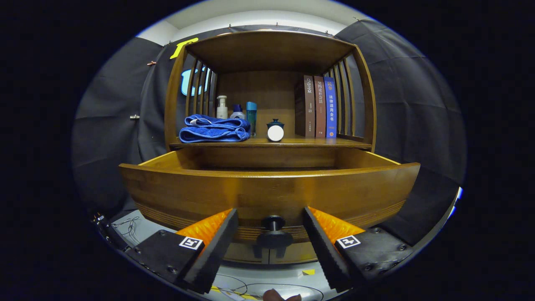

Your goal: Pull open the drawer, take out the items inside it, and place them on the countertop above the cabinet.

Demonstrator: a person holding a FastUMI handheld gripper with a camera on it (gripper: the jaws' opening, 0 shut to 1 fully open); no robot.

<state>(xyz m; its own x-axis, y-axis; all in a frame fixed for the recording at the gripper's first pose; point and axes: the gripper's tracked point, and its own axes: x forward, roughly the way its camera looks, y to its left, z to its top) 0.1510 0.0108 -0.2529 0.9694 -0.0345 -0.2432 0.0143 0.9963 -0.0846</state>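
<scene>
the gripper (271, 225) is being held wide, gripping nothing, the drawer (267, 190) standing pulled out with its knob (273, 234) between the fingers; its hidden inside is lying above and beyond them.

A folded blue towel (214, 128), three bottles (236, 110) and three upright books (315, 106) share the shelf.
</scene>
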